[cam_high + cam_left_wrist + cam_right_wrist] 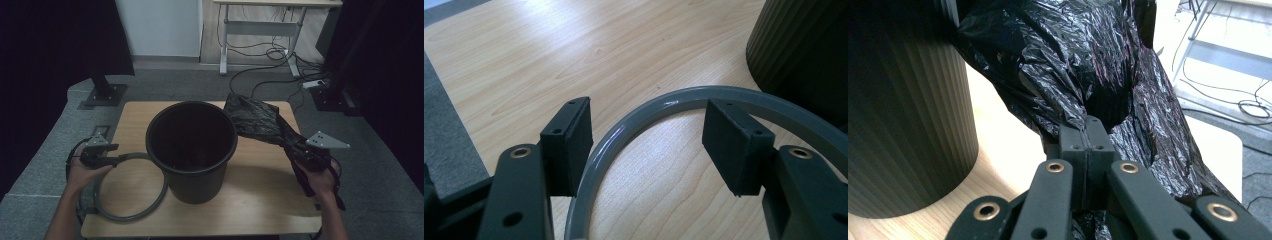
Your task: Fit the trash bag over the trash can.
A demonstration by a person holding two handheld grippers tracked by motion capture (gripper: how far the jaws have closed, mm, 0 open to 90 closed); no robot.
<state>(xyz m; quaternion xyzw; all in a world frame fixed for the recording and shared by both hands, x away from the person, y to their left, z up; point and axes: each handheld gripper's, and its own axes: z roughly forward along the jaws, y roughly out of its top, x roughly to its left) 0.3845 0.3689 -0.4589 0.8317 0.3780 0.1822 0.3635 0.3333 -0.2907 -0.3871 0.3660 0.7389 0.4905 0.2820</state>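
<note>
Pressed tight together at the bottom of the right gripper view, the jaws of the right gripper (1087, 131) pinch a fold of the black bin bag (1083, 65), which billows up in front of the lens and hangs just beside the ribbed wall of the bin (903, 115). From above, the bag (260, 122) trails from that gripper (300, 150) toward the bin's far right rim (191, 135), its free end touching or nearly touching the edge. To line the bin well, I judge the bag wants lifting high enough for its loose end to clear the rim, then a second grip to find and open its mouth before lowering it in; one pinch on a crumpled wad will not spread it. The left gripper (649, 135) waits with jaws spread astride the grey ring (664, 102), which lies flat on the wooden table (574, 45); whether the left pad touches the ring I cannot tell. That straddle is plain from the left gripper view, whereas the high view gives the whole ring (131, 187) lying beside the bin's base, with the left gripper (112, 155) at its near-left arc.
</note>
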